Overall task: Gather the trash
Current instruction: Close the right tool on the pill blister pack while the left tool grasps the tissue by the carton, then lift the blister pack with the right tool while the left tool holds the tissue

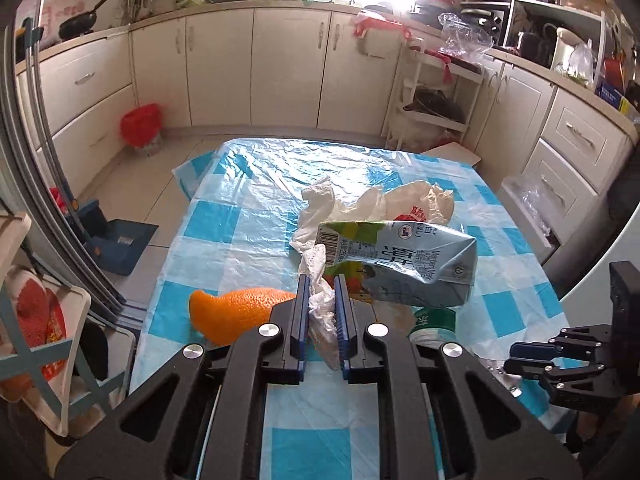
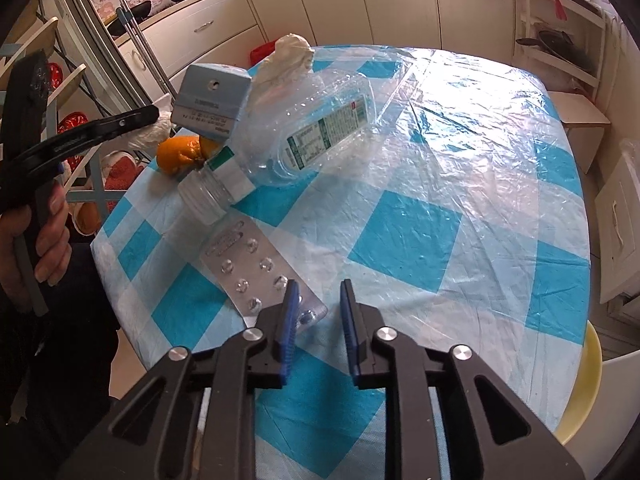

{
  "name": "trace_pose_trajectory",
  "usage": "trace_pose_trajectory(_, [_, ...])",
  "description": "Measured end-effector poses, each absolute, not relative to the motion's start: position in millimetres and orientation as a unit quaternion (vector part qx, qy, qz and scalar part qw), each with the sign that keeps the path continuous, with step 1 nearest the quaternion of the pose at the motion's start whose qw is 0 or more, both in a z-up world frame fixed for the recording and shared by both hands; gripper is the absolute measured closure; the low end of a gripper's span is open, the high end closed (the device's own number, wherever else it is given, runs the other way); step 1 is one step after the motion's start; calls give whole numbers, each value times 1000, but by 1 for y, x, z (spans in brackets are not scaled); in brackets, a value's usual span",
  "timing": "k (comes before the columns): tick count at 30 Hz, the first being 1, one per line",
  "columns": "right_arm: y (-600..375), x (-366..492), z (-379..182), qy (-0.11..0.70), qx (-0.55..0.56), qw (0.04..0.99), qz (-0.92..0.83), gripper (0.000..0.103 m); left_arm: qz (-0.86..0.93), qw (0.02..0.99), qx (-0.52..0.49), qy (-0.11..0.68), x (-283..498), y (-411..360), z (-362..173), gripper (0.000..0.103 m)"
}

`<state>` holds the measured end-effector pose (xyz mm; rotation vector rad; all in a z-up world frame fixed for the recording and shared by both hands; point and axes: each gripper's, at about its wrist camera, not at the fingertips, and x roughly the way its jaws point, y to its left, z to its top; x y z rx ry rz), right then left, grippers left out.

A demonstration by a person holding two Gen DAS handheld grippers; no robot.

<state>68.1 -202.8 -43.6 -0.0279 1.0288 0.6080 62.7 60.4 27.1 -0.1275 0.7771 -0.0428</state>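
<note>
Pinching a white plastic bag (image 1: 322, 312), left tongs (image 1: 322, 294) hide its lower end

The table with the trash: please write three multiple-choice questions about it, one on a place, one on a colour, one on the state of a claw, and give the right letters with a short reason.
1. Where is the blister pack?
A. Under the milk carton
B. On the table near the right claw
C. On the floor

2. What colour is the fruit peel?
A. Orange
B. Green
C. Purple

3. What is the state of the left claw?
A. Open and empty
B. Shut on the milk carton
C. Shut on the white plastic bag

Answers:
1 B: the pack lies on the checked table cover, just ahead of the right claw, whose fingers are apart.
2 A: the peel is bright orange.
3 C: the white plastic bag is pinched between the fingers; the milk carton lies beyond them.
</note>
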Motion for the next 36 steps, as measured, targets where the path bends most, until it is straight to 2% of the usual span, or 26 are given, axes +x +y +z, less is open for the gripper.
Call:
trace_pose_trajectory(4, [-199,61,-44,481,-24,826,292,79,-22,922,-93,374,44,66,28,92])
trace_pose_trajectory(5, [-198,60,-43,480,-27,826,294,86,-21,922,-100,374,39,66,28,92])
trace_pose_trajectory(6, [-197,60,-43,478,-29,826,296,89,-21,921,-103,375,35,65,28,92])
trace_pose_trajectory(13, [-204,57,-29,445,-20,848,288,95,-24,913,-109,392,15,45,9,92])
trace_pose_trajectory(26, [-227,60,-17,418,-7,874,248,98,-39,919,-9,392,-2,-36,11,91])
trace_pose_trajectory(36, [-226,60,-15,418,-7,875,246,98,-38,919,11,393,-4,-44,12,91])
